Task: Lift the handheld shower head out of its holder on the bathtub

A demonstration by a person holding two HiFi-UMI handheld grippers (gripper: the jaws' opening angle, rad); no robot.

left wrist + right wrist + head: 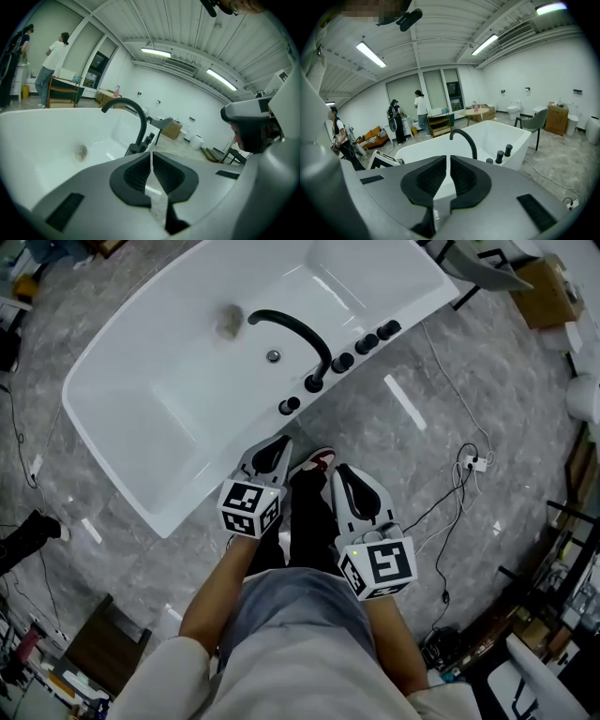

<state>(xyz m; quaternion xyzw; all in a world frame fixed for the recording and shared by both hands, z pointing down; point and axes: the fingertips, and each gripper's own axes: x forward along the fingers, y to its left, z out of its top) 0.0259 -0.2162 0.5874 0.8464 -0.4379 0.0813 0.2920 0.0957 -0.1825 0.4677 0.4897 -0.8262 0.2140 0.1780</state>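
Along the near rim of the white bathtub [98, 432], a row of black fittings [343, 362] is lined up. The handheld shower head [388, 330] is taken to be the taller piece at the right-hand end of that row, seated upright in its holder. Honestly, it can't be told apart from the knobs with full certainty. A curved black spout [295, 329] is arched over the basin from the same row, and a round drain [273, 356] can be seen on the tub floor beneath it.

Well short of the fittings, the left gripper [283, 441] is held low over the tub's near edge and pointed toward the rim. Its jaws are pressed together with only a hairline slit between the pads, and nothing is caught in them. The right gripper [339, 471] is held just beside it, above the grey marble floor [506, 381]. Its jaws are likewise drawn together and empty. A red and white shoe [319, 460] is visible between the two grippers.

Further out, a white cable [441, 371] is trailed across the floor to a power strip [476, 463]. In the right gripper view, a grey chair [533, 121] is parked beyond the tub, and a few people [421, 112] are seen at the back of the room.
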